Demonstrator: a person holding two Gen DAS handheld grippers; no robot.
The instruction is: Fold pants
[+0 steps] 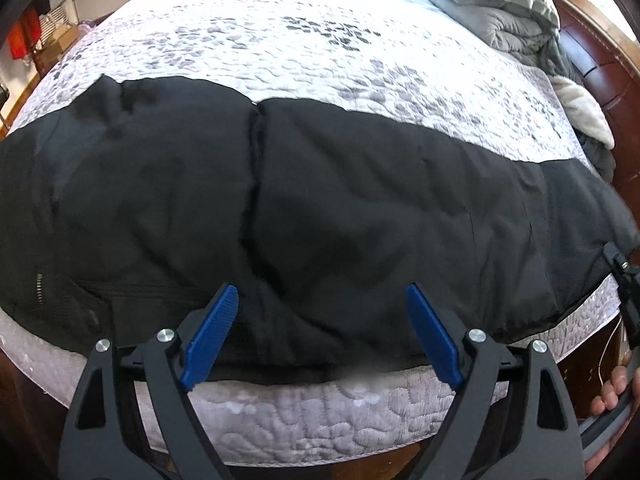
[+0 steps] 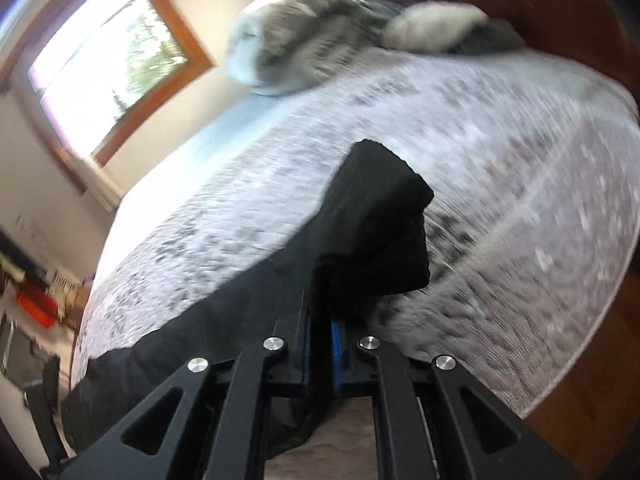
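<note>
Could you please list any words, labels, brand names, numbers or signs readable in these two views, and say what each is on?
None: no legible text in either view.
The black fabric pants on the grey quilted mattress show no label or print.
The open left gripper bears no markings.
The right wrist view is motion-blurred; nothing is readable on the right gripper clamping the pants.

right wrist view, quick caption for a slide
Right gripper shut on the black pants, lifting one end above the bed.

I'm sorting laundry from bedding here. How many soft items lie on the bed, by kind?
Black pants: 1
Grey folded quilt: 1
Cream fleece blanket: 1
Total: 3
The right tool is shut on the pants; the left tool is open.
</note>
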